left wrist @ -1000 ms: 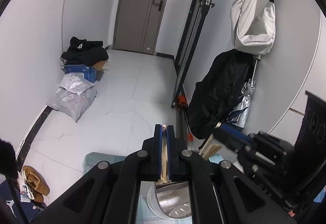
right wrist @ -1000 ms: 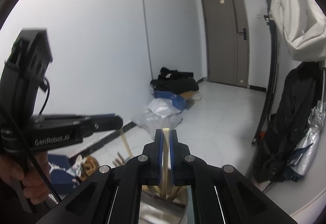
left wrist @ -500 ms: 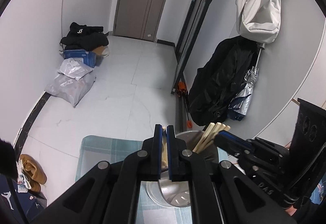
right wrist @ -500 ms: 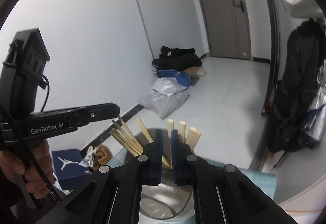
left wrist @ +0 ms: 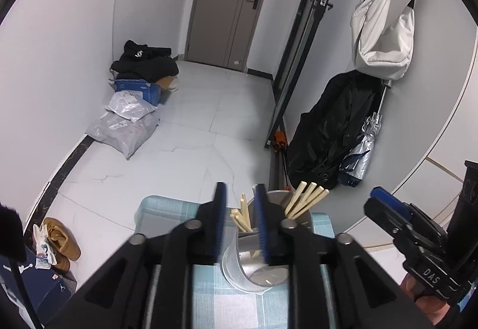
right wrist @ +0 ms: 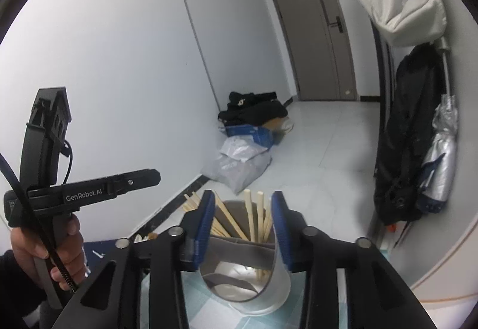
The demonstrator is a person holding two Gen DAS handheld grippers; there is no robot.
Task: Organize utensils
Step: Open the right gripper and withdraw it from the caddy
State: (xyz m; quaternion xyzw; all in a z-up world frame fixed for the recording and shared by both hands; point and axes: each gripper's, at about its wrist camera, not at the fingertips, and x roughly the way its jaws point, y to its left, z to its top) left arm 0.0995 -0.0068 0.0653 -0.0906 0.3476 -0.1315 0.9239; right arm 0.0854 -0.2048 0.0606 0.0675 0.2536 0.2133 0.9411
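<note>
A metal utensil holder (left wrist: 254, 272) stands on a teal checked cloth (left wrist: 209, 299). Several wooden chopsticks (left wrist: 306, 203) lean in it. My left gripper (left wrist: 240, 190) hangs just above the holder's rim, its jaws opening. More chopstick tips (left wrist: 241, 217) show in the gap, and the pads do not touch them. In the right wrist view my right gripper (right wrist: 242, 194) is over the same holder (right wrist: 269, 293), its jaws opening too. The chopsticks (right wrist: 254, 218) stand free between its blue pads. A hand (right wrist: 59, 248) holds the left gripper (right wrist: 119, 182) at the left of that view.
Beyond the cloth's far edge is a white tiled floor with grey plastic bags (left wrist: 125, 128), a blue box (left wrist: 137, 88) and black clothes. A black coat (left wrist: 331, 125) and folded umbrella (left wrist: 363, 146) lean against the right wall. Brown shoes (left wrist: 61, 242) lie lower left.
Each gripper was shut on a chopstick. Both have now parted their jaws, and the chopsticks stand loose in the holder. Both views have tipped down towards the holder.
</note>
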